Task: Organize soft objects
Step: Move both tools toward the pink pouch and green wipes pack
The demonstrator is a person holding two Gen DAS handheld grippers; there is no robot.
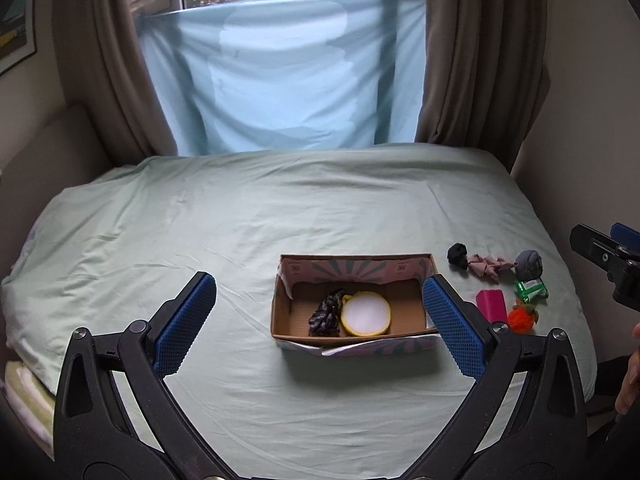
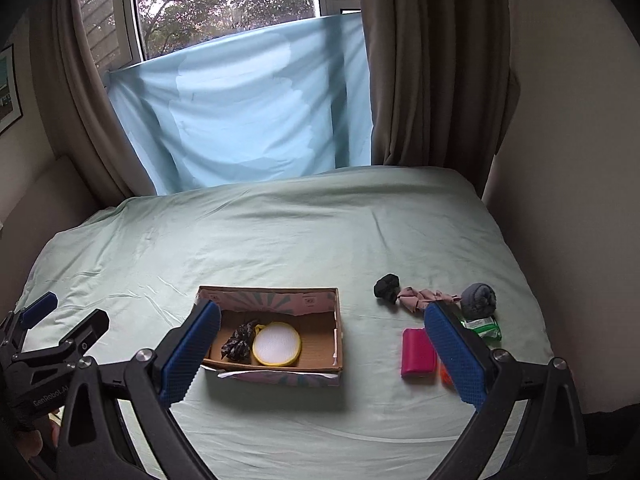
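A cardboard box (image 1: 412,310) (image 2: 338,320) lies on the bed and holds a dark patterned scrunchie (image 1: 326,314) (image 2: 238,344) and a round yellow-rimmed white pad (image 1: 366,314) (image 2: 277,343). To its right lie a black ball (image 1: 458,255) (image 2: 387,286), a pink twisted cloth (image 1: 488,266) (image 2: 418,299), a grey rolled sock (image 1: 529,263) (image 2: 478,300), a green packet (image 1: 531,290) (image 2: 486,328), a magenta block (image 1: 491,305) (image 2: 417,353) and an orange fluffy ball (image 1: 522,318) (image 2: 443,374). My left gripper (image 1: 320,312) (image 2: 60,320) and right gripper (image 2: 322,346) both hover open and empty in front of the box.
Pale green bedding (image 1: 280,208) (image 2: 280,232) covers the bed. A light blue sheet (image 1: 280,76) hangs over the window between brown curtains (image 1: 472,52). The right gripper's frame (image 1: 608,264) and a hand (image 1: 632,376) show at the right edge of the left wrist view.
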